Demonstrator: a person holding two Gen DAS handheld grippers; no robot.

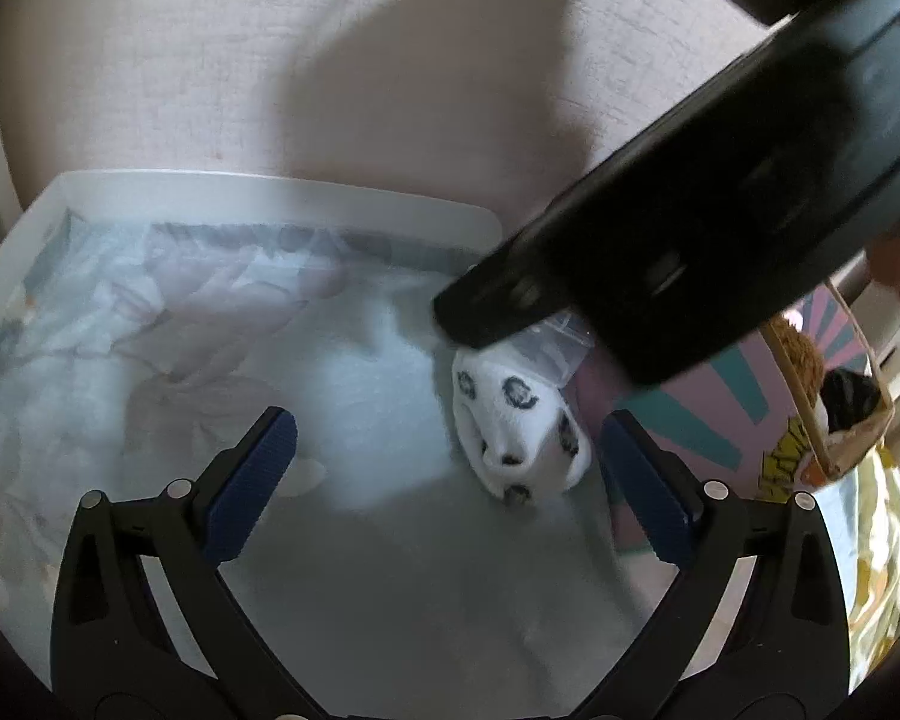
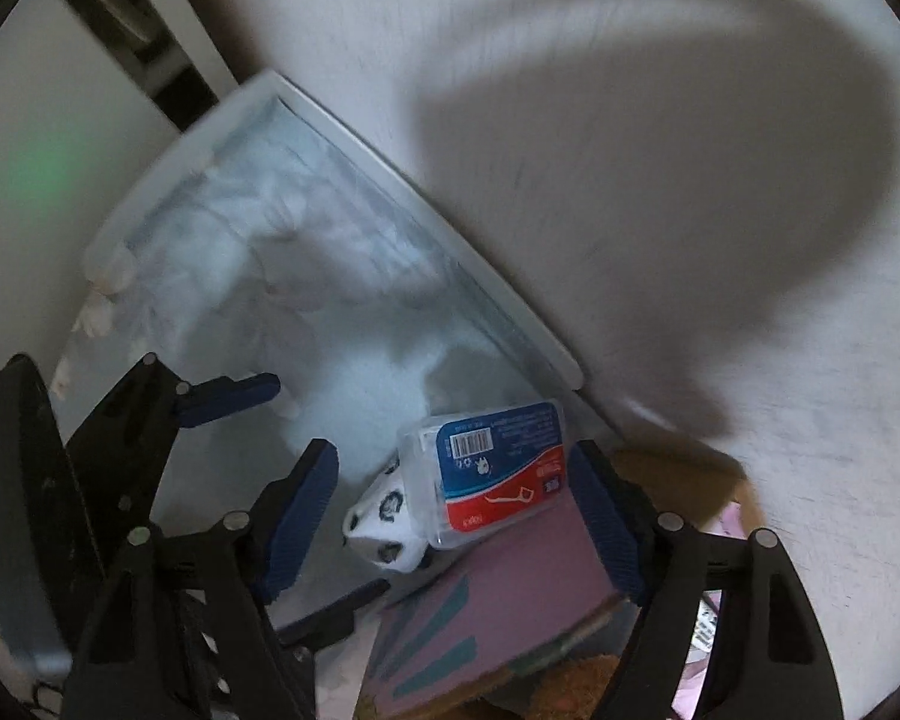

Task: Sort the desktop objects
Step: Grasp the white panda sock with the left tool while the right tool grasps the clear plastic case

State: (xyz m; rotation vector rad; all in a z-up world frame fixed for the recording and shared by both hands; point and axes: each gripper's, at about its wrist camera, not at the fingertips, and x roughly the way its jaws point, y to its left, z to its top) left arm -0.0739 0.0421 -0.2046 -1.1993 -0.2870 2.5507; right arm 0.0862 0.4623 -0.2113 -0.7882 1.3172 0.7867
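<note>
A white sock with black spots (image 1: 513, 426) lies rolled up inside a pale translucent storage box (image 1: 270, 195). A clear plastic floss-pick case with a blue and red label (image 2: 492, 468) rests against the sock (image 2: 384, 516) and on a pink book (image 2: 498, 600). My left gripper (image 1: 450, 468) is open and empty, just left of the sock. My right gripper (image 2: 453, 516) is open, jaws standing either side of the case and sock, touching neither. In the left wrist view the right gripper's black body (image 1: 690, 228) hangs over the sock.
The pink book with teal rays (image 1: 720, 414) leans at the box's right end. A brown plush toy (image 1: 801, 354) and a printed bag sit to the right. The box stands on a white surface by a wall (image 2: 630, 120).
</note>
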